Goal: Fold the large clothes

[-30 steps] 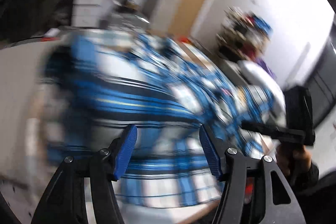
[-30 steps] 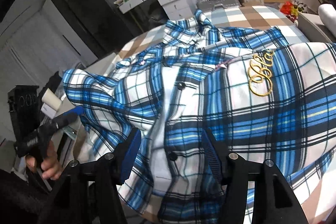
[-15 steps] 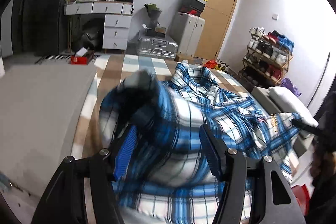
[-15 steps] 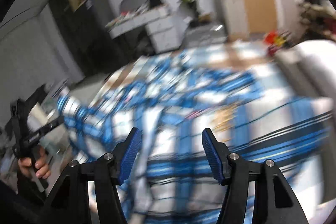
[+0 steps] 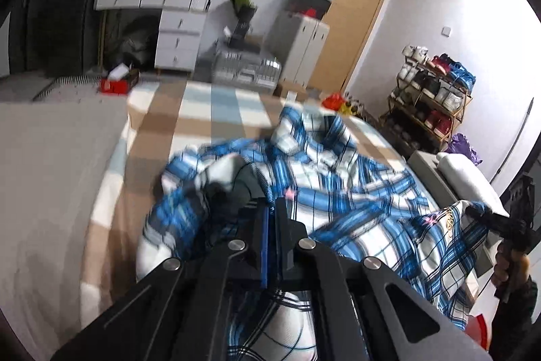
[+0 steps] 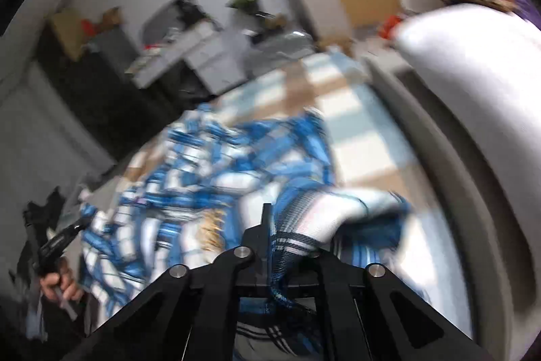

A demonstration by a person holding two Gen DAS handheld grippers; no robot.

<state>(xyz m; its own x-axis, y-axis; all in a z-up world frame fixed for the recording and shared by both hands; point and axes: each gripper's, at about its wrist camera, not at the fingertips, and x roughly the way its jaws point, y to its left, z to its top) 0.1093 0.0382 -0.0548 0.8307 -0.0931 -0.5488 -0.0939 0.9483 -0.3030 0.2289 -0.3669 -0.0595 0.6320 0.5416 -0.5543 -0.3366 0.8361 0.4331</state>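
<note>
A blue, white and black plaid shirt (image 5: 338, 192) lies rumpled across the checked bed (image 5: 209, 110); it also shows, blurred, in the right wrist view (image 6: 209, 178). My left gripper (image 5: 272, 219) is shut on the shirt's near edge, and cloth hangs down behind its fingers. My right gripper (image 6: 270, 225) is shut on another part of the shirt's hem, with a fold of fabric bunched over its right finger. Each gripper shows in the other's view, at the far right of the left wrist view (image 5: 497, 222) and the far left of the right wrist view (image 6: 64, 235).
A grey slab (image 5: 50, 164) borders the bed on the left. A white pillow (image 5: 463, 171) lies on a grey bench at the right. Drawers (image 5: 179, 36), a silver suitcase (image 5: 247, 66), a cabinet (image 5: 304, 43) and a shoe rack (image 5: 429, 100) stand beyond the bed.
Both grippers were open over the shirt. They have closed on its near edge, left and right, and the cloth has bunched and lifted. The right view swung to the right.
</note>
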